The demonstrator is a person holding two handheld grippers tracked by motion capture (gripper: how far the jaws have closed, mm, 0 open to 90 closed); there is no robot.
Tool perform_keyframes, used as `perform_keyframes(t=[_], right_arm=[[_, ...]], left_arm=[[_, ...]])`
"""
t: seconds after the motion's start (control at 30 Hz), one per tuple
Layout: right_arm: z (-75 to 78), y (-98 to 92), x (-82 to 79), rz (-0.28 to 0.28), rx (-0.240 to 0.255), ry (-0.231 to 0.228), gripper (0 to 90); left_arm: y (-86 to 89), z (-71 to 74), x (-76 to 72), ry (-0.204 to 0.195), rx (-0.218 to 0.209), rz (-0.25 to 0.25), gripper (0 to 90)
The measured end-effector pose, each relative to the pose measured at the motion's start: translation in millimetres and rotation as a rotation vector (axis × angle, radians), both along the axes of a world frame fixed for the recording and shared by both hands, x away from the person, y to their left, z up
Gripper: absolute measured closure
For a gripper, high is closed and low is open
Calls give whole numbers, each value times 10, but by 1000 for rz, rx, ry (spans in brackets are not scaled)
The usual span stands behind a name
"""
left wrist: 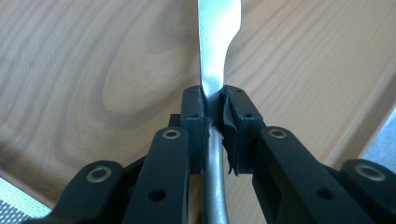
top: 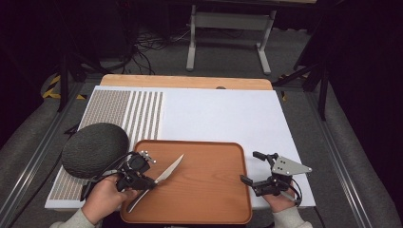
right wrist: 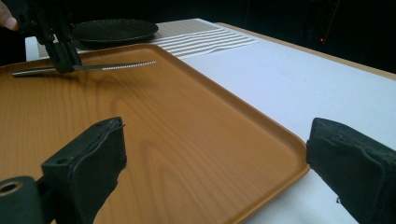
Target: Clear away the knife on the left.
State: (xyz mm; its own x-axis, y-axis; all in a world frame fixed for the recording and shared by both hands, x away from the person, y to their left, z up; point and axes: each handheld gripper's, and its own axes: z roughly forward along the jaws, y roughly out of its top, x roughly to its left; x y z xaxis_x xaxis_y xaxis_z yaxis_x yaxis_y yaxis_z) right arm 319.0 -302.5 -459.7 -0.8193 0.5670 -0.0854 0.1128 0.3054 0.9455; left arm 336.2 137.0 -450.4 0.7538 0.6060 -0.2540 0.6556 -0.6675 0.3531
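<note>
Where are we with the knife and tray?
Done: left gripper is shut on the knife, pads clamped where handle meets blade. In hand: the knife sits over the wooden tray; whether it touches is unclear. Left: releasing it. Right gripper is open, empty, at the tray's right edge.

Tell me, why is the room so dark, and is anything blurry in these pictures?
High view: light falls on the table, the surroundings stay black. Left gripper view: the knife blade glares white, and the wooden tray looks soft. Right gripper view: the near jaws blur; the tray has a dull sheen.
</note>
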Motion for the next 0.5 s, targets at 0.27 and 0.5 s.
perform_keyframes(t=[0.27,0.5], right_arm=[[8,-5,-4,0,2,0,55],[7,-7,-6,-2,2,-4,55]], left_arm=[[-11,-51,16,26,11,17,794],[-16,-54,16,27,21,17,794]])
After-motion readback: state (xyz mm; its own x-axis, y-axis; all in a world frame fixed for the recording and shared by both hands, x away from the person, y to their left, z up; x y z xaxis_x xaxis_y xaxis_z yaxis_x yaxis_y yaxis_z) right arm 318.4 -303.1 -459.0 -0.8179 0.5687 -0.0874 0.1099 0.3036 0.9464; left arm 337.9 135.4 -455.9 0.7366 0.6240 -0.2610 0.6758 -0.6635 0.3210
